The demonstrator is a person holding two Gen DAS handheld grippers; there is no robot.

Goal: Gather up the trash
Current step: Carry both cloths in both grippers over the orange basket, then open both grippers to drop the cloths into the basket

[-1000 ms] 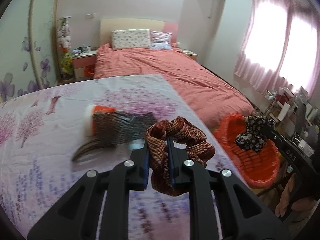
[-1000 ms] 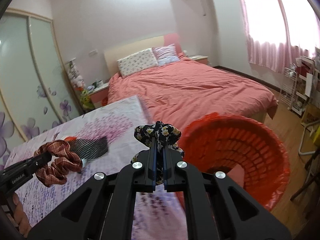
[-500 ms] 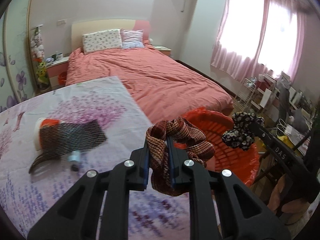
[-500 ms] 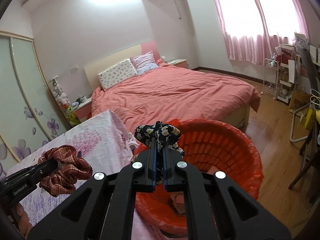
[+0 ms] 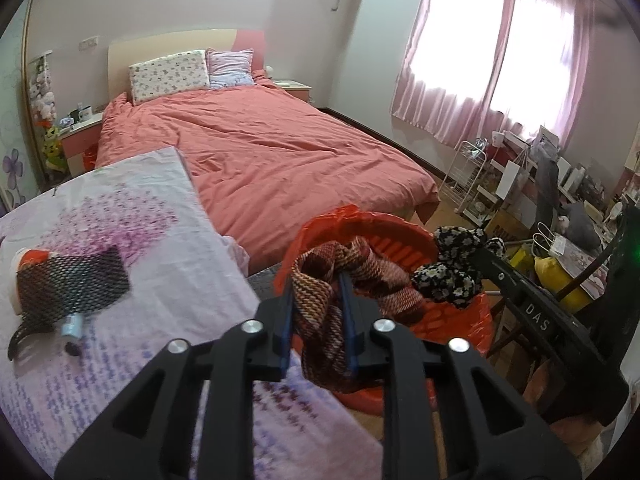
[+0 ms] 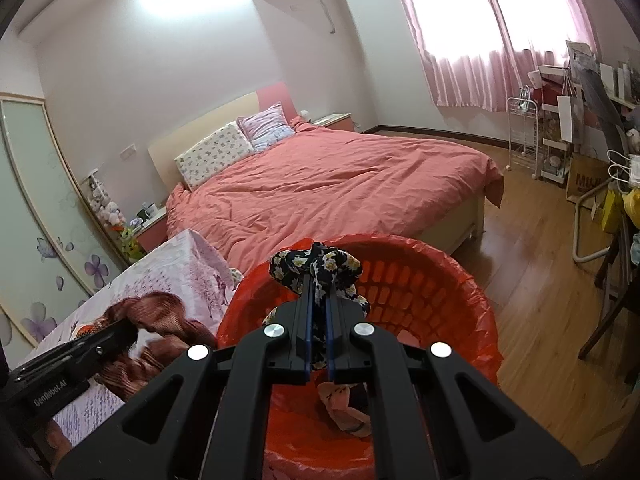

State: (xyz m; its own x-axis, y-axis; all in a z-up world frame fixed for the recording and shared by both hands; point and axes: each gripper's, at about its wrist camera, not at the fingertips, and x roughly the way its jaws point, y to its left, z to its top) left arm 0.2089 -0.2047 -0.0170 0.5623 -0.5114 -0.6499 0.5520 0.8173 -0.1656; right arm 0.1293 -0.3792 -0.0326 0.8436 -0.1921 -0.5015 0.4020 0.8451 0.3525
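My left gripper (image 5: pixel 316 296) is shut on a brown-red striped scrunchie (image 5: pixel 352 276) and holds it at the near rim of the red-lined trash basket (image 5: pixel 392 236). My right gripper (image 6: pixel 318 280) is shut on a black floral scrunchie (image 6: pixel 320 266) and holds it above the basket (image 6: pixel 440 272). The floral scrunchie (image 5: pixel 452 272) shows in the left wrist view too, over the basket's right side. The brown scrunchie (image 6: pixel 160 320) shows at the left in the right wrist view. Pink crumpled trash (image 6: pixel 344 408) lies in the basket.
A table with a purple floral cloth (image 5: pixel 152 208) holds a black mesh piece (image 5: pixel 72 284) over a red and white object (image 5: pixel 32 258), and a small silver cylinder (image 5: pixel 72 326). A pink bed (image 5: pixel 280 152) stands behind. Shelves and bags (image 6: pixel 580 160) stand at the right on a wooden floor.
Both grippers have moved right, away from the table, carrying their scrunchies. The basket now lies closer and more directly under both of them.
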